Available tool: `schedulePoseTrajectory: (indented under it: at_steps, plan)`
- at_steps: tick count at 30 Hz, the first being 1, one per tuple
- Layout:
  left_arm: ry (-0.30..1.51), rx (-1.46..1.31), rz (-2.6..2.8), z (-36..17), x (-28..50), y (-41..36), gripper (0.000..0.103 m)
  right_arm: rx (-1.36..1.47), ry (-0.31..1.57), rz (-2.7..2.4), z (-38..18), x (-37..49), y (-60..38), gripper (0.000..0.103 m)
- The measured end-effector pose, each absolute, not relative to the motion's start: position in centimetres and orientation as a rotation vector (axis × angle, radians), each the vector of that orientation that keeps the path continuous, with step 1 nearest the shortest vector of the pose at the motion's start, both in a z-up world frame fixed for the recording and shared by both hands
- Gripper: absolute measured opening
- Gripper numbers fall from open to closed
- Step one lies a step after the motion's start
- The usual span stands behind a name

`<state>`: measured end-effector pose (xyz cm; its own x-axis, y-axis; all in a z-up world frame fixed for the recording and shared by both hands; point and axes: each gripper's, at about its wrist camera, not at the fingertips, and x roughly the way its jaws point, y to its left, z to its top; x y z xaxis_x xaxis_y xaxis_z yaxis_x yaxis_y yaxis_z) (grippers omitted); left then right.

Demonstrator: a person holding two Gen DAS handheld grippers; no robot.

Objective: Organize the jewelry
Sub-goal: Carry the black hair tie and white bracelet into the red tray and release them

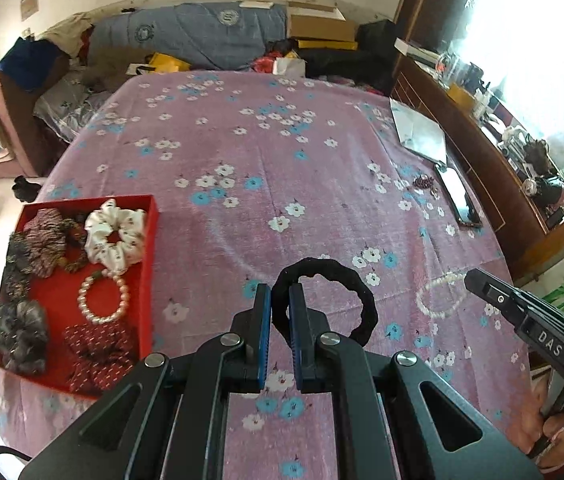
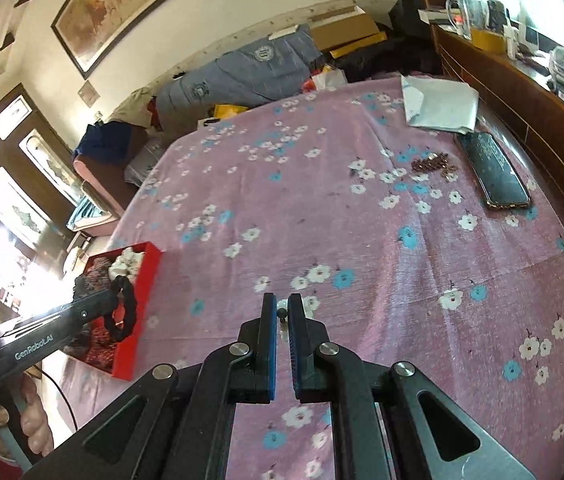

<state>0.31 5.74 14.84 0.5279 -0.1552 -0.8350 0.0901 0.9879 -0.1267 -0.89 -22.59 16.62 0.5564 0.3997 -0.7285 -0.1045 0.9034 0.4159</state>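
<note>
Bed [image 1: 266, 168] w/ pink floral sheet filled the room's middle. Cream wall [image 2: 170, 40] behind carried a framed painting [image 2: 122, 4]. Folded blue quilt [image 1: 210, 36] and cardboard boxes [image 1: 322, 26] lay along the far edge. Dark wood dresser [image 1: 494, 184] on the right under a bright window [image 1: 530, 40]. Pink armchair [image 1: 6, 128] sat on the left.

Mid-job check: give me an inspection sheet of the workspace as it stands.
Surface: bedspread, pink with flowers.
Job's things: red box with scrunchies and a pearl bracelet; dark beads loose near phone.
Clutter: folded paper.
Grippers: left gripper shut on black hair tie; right gripper shut on white bead bracelet.
Cables: nothing seen on bed.
Surroundings: wooden dresser, piled bedding.
</note>
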Motion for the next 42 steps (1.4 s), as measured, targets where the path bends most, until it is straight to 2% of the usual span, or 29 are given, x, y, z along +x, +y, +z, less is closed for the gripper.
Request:
schedulePoseTrajectory:
  at_steps: [19,42]
  plan:
    - [0.857,0.064,0.011,19.5,-5.7,8.4,0.009,0.27,0.835,0.372,22.0,-5.1,-18.1,0.007]
    - [0.904,0.025,0.076,18.2,-6.1,11.9,0.009,0.22,0.836,0.447,23.2,-5.5,-14.2,0.007]
